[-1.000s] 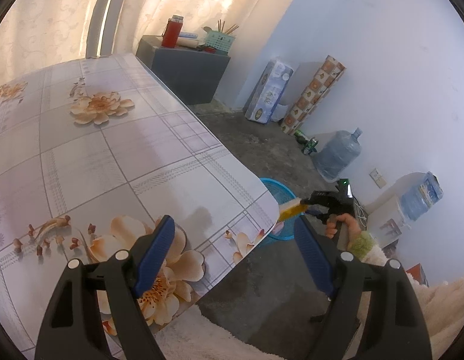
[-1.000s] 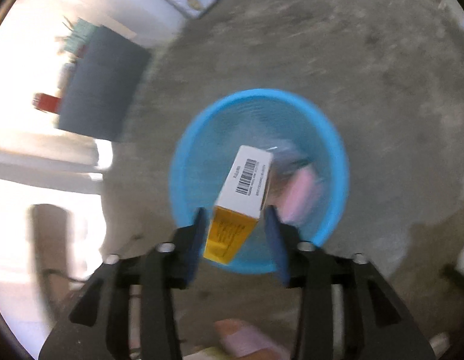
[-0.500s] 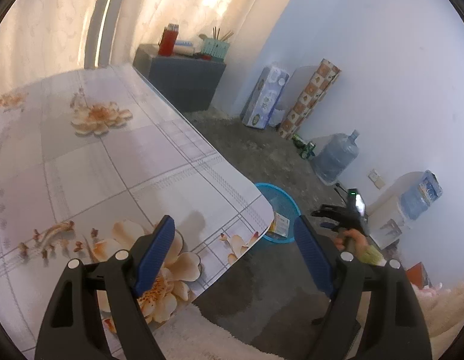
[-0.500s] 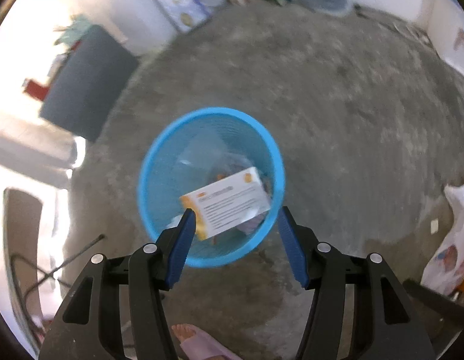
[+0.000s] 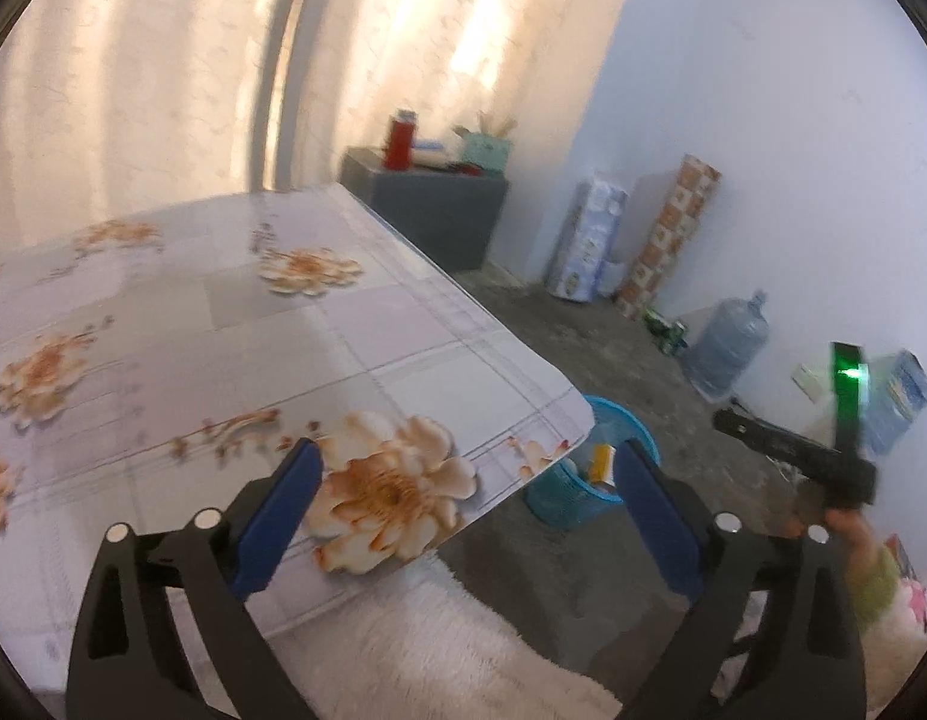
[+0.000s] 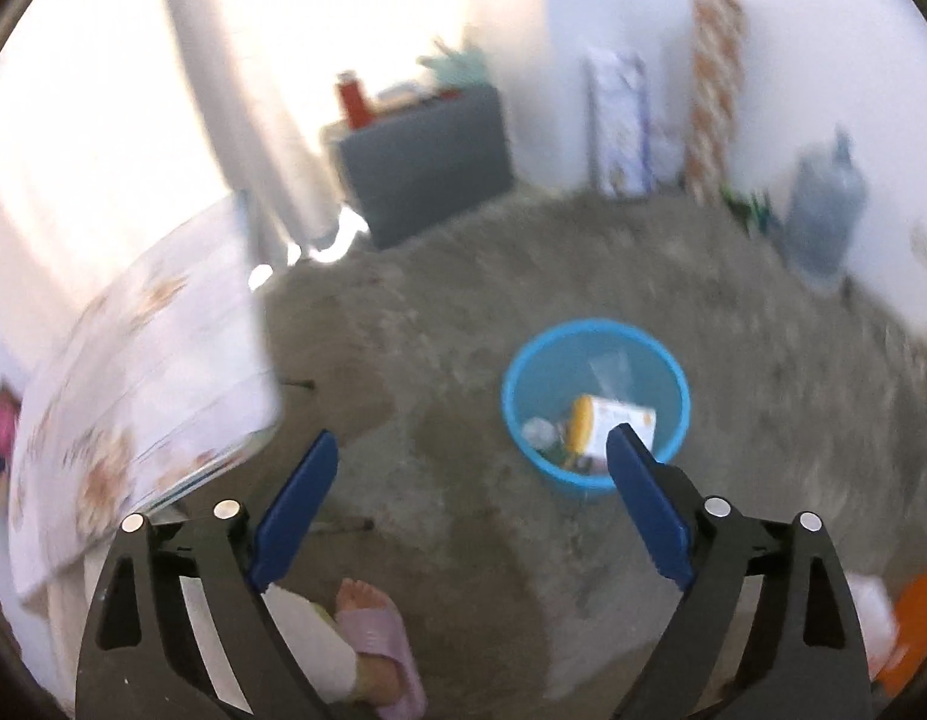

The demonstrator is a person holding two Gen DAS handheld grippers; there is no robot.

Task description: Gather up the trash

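Note:
A blue waste basket (image 6: 595,474) stands on the concrete floor beside the table corner, seen too in the left wrist view as the blue basket (image 5: 574,501). Inside lies a yellow-and-white box (image 6: 613,423) among other scraps; its yellow end (image 5: 601,463) shows over the rim. My right gripper (image 6: 466,504) hangs high above the floor, left of the basket, jaws opening wide with nothing between them. My left gripper (image 5: 463,504) hovers over the table's near corner, jaws opening, empty. The right gripper's black body (image 5: 811,462) and the hand holding it show at far right.
A table with a floral cloth (image 5: 223,330) fills the left. Behind stand a dark cabinet (image 5: 439,210) with a red flask (image 5: 398,139), a printed pack (image 5: 586,240), a patterned roll (image 5: 667,228) and a water jug (image 5: 727,348). A foot in a pink slipper (image 6: 373,642) is below.
The right gripper let go of the yellow-and-white box, which dropped into the blue basket, then rose and rolled upright, jaws spreading. The left gripper lifted slightly and its jaws widened.

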